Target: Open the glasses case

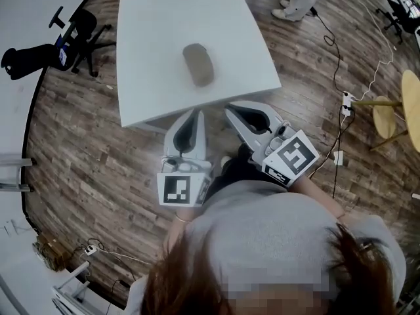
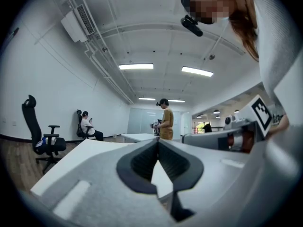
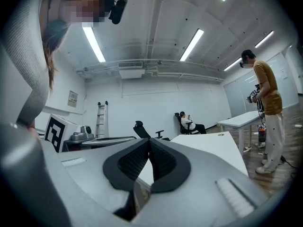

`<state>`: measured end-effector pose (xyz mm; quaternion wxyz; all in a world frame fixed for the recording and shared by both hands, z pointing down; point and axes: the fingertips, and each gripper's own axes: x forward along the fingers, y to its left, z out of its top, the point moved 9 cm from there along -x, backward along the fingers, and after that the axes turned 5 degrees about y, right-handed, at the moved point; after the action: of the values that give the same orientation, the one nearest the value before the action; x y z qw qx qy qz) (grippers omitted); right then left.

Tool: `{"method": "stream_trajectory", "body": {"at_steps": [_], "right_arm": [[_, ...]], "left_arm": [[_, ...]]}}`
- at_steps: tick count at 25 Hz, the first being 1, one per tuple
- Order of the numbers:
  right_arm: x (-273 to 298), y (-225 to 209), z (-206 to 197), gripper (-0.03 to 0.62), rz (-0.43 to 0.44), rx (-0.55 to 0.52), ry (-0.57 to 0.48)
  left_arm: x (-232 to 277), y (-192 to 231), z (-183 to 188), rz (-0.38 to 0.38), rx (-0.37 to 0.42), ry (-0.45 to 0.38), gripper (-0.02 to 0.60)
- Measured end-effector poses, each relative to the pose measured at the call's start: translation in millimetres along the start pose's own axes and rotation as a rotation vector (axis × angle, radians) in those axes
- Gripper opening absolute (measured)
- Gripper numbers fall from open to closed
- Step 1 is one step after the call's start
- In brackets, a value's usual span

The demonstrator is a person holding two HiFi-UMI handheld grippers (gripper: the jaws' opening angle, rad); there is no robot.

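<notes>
The case [image 1: 198,64] is lying shut in the middle of the white table [image 1: 157,18]. Both grippers are pointing toward it from the table's near edge, well apart from it. The left gripper [image 1: 196,114] is holding its jaws pressed together, with nothing between them. The right gripper [image 1: 231,109], just beside it, is clenched and empty too.

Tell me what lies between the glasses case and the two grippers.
Nothing. In the head view only bare white table separates the glasses case from the left gripper and right gripper, both shut at its near edge.
</notes>
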<state>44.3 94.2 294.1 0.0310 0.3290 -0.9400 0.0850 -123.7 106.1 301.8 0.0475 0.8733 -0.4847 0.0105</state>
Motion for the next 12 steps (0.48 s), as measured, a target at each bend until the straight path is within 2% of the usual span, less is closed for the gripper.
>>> {"method": "stream_trajectory", "body": {"at_steps": [5,12], "right_arm": [[13,-22,2,0.006,-0.005,0.008,0.004],[63,-73,18,0.006,0.039,-0.015,-0.015]], "left_arm": [[24,9,-2,-0.006,-0.01,0.01,0.003],[72,52,6,0.053,0.007,0.016,0.003]]}}
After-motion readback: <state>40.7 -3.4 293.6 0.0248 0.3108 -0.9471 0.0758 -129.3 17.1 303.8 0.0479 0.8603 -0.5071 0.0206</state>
